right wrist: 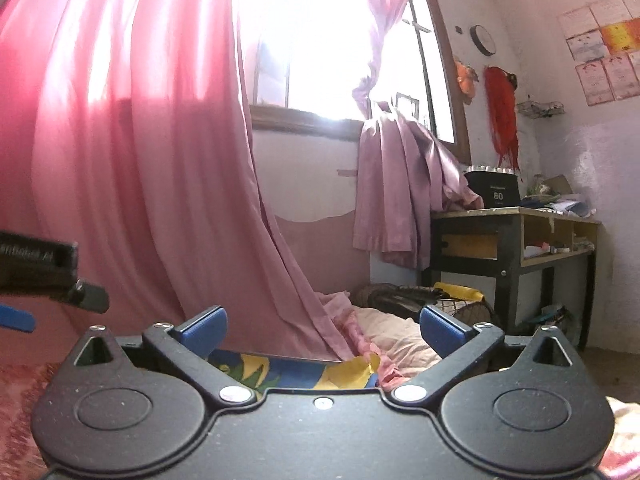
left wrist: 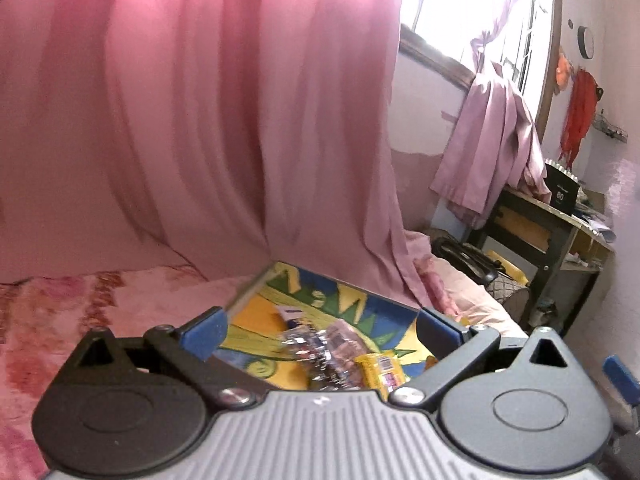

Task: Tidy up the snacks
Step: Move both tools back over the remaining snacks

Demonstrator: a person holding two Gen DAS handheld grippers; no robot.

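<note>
A colourful box (left wrist: 360, 304) printed in yellow, green and blue lies on the pink bed. Inside it are shiny silver snack packets (left wrist: 316, 348), a yellow packet (left wrist: 380, 368) and a white and blue packet (left wrist: 290, 314). My left gripper (left wrist: 322, 330) hovers above the box, open, with nothing between its blue fingertips (left wrist: 204, 326). In the right wrist view my right gripper (right wrist: 323, 328) is open too and holds nothing. It points level, toward the window, and only the box's far edge (right wrist: 296, 370) shows below it. The left gripper's body (right wrist: 40, 268) shows at that view's left edge.
A pink curtain (left wrist: 200, 120) hangs right behind the box. The pink blanket (left wrist: 60, 320) spreads to the left. A pillow (right wrist: 396, 336) lies at the right of the box, then bags (right wrist: 404, 296) on the floor and a cluttered wooden desk (right wrist: 512, 236).
</note>
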